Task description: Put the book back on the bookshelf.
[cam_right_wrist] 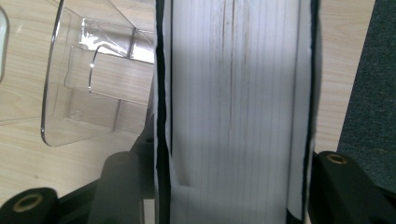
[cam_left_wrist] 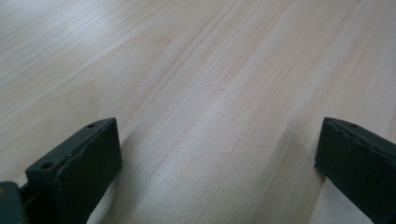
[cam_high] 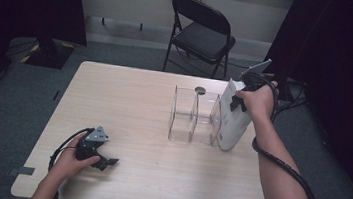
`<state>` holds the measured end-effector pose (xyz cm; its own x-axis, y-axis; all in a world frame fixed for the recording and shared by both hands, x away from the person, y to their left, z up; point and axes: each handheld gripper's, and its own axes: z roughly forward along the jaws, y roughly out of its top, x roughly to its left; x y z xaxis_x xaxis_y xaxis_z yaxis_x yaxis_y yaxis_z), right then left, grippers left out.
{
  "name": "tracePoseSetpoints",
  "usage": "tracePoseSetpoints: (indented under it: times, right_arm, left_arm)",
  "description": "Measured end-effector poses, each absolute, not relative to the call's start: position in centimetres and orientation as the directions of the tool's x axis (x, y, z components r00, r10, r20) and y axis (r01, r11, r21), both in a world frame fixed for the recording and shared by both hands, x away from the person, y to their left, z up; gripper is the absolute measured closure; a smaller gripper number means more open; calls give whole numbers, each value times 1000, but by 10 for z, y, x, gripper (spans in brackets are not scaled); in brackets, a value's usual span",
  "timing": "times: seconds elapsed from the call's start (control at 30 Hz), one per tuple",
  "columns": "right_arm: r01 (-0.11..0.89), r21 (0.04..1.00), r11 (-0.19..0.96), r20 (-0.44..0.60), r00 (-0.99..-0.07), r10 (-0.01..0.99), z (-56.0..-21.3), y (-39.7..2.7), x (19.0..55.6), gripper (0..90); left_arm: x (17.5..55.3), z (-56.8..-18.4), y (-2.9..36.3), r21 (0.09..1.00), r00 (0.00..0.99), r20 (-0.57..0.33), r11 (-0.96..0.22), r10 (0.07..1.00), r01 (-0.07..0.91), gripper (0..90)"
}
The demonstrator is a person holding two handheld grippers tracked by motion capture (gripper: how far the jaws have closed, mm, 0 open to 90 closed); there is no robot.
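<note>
**White book held upright at the end of the clear rack**

Pale wood runs across the table [cam_high: 138, 105] in the high view. The right gripper [cam_high: 237, 102] clamps a thick white book [cam_high: 235, 121] by its top, keeping it upright with its lower edge on the tabletop, just beside the right end of the clear acrylic rack [cam_high: 195, 116]. I judge it is carried that way so it can slide into a slot on edge. The left gripper [cam_high: 102, 159] rests low on the near left of the table, well apart from the rack, seemingly parked out of the way. A folding chair [cam_high: 202, 32] stands beyond.

From the left gripper view, the left gripper's jaws stand wide apart over bare wood, with nothing between them.

From the right gripper view, the page edges of the book [cam_right_wrist: 233, 112] run between the jaws, pinched on both covers. The rack's curved dividers [cam_right_wrist: 88, 79] lie to one side. Whether the book already stands inside a compartment or just outside the end wall is hard to make out; its lower edge is cut off.
</note>
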<state>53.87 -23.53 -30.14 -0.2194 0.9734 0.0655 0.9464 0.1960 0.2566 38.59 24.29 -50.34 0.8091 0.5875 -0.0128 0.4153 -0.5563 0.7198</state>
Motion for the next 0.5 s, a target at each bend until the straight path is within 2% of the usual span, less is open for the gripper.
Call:
tracePoseSetpoints:
  times: [0.5]
  right_arm:
    - [943, 267, 199, 77, -226, 971, -294, -241, 526, 406]
  left_arm:
    - [388, -503, 243, 718, 819, -6, -567, 574, 403, 0]
